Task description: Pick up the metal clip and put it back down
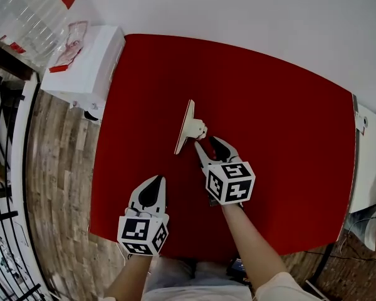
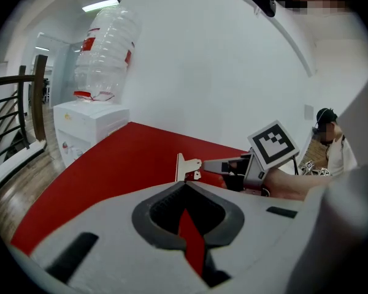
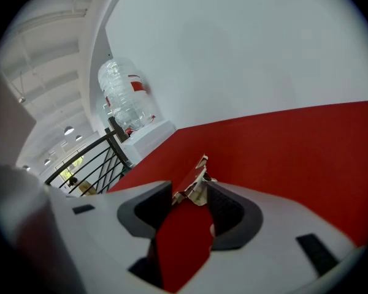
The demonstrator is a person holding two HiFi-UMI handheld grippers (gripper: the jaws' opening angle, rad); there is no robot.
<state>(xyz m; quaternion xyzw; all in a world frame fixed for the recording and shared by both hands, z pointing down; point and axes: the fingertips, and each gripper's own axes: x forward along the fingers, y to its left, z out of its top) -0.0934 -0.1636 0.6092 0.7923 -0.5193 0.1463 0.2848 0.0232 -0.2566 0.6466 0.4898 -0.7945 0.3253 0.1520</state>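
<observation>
The metal clip stands on its flat plate near the middle of the red tabletop, its small handles pointing toward me. My right gripper is open just behind it. In the right gripper view the clip sits at the mouth of the right gripper, its handles between the two fingertips, and the pads do not press on it. My left gripper is shut and empty, hovering near the table's front edge, well short of the clip. The left gripper view shows the right gripper reaching the clip from the right.
A white water dispenser with a clear bottle stands off the table's far left corner. A black railing runs along the wooden floor on the left. White furniture borders the right edge. Another person sits at the right.
</observation>
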